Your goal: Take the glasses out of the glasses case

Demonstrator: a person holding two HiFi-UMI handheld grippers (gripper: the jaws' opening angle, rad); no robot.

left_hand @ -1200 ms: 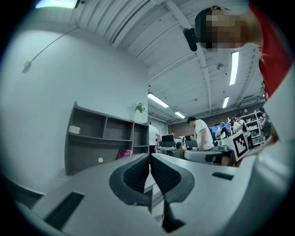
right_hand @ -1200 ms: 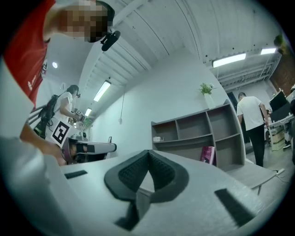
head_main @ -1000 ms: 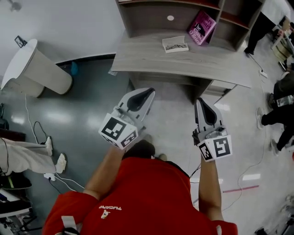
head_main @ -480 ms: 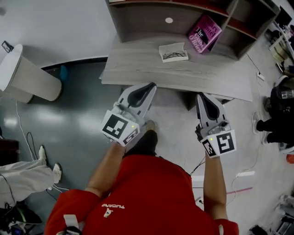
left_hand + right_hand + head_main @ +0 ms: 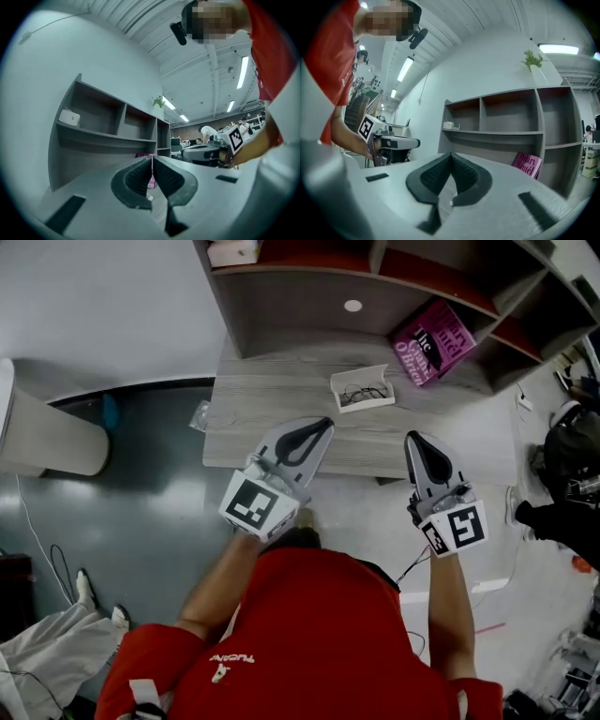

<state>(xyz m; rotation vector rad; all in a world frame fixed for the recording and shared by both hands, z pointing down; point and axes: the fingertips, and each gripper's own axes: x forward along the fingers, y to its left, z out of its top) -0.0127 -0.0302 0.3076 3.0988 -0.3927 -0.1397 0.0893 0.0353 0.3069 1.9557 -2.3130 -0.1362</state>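
An open white glasses case (image 5: pixel 362 390) lies on the grey wooden desk (image 5: pixel 272 404), with dark-framed glasses (image 5: pixel 364 393) inside it. My left gripper (image 5: pixel 323 425) hovers over the desk's front edge, below and left of the case, and its jaws are shut with nothing between them. My right gripper (image 5: pixel 413 439) is at the front edge, below and right of the case, also shut and empty. In the left gripper view the left gripper (image 5: pixel 152 157) points level at the shelving. The right gripper (image 5: pixel 451 154) does the same in its own view. The case is hidden in both gripper views.
A pink book (image 5: pixel 433 341) leans in the shelf unit (image 5: pixel 300 296) behind the case, also seen as the pink book (image 5: pixel 528 164). A white box (image 5: pixel 232 251) sits on an upper shelf. A pale cylinder (image 5: pixel 47 437) lies on the floor at left. A person (image 5: pixel 572 460) stands at right.
Both grippers have moved forward together, from over the floor to the desk's front edge. The case now lies closer to them. The jaws have stayed shut.
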